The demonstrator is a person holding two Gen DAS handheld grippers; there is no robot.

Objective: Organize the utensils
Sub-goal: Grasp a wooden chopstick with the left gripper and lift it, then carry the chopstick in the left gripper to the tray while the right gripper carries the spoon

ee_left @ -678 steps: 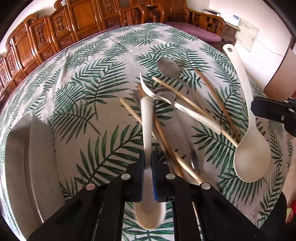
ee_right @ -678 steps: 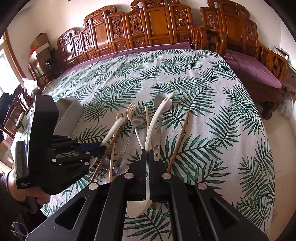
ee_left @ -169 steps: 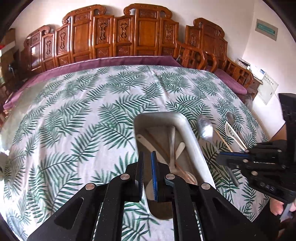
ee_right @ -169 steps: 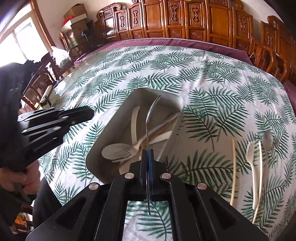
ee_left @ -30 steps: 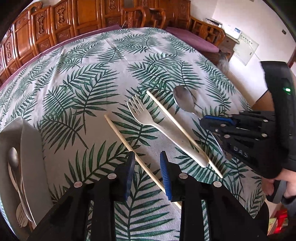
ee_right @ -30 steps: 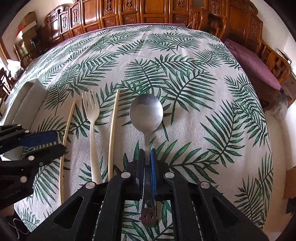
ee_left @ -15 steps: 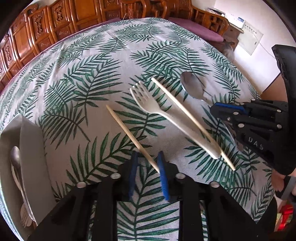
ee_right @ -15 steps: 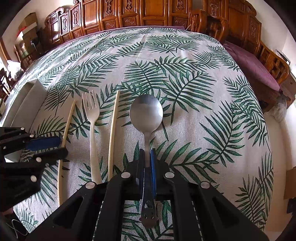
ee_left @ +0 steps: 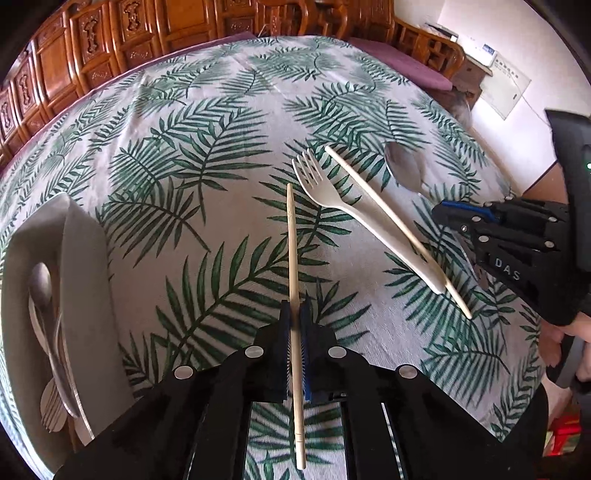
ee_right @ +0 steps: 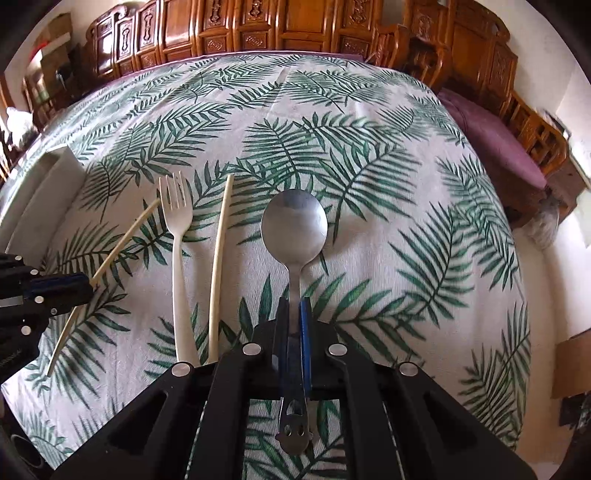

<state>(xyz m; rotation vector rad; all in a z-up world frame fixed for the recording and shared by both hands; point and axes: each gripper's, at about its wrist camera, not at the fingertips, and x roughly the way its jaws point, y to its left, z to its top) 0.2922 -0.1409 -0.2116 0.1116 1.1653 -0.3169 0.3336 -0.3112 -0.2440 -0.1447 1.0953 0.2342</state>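
My left gripper (ee_left: 295,314) is shut on a pale chopstick (ee_left: 292,251) that points away from me; it also shows in the right wrist view (ee_right: 118,240). My right gripper (ee_right: 294,306) is shut on the handle of a metal spoon (ee_right: 294,225), bowl facing forward; the spoon also shows in the left wrist view (ee_left: 404,168). A white plastic fork (ee_left: 354,214) and a second chopstick (ee_left: 391,221) lie side by side on the leaf-print tablecloth between the grippers. The grey tray (ee_left: 85,280) at the left holds several utensils.
The round table's edge drops off at the right, with a purple-cushioned bench (ee_right: 495,140) beyond. Carved wooden chairs (ee_right: 236,26) line the far side. The tray's end shows at the left in the right wrist view (ee_right: 40,192).
My left gripper has closed on the chopstick, which has turned from slanting to straight between the jaws. My right gripper still grips the spoon in place.
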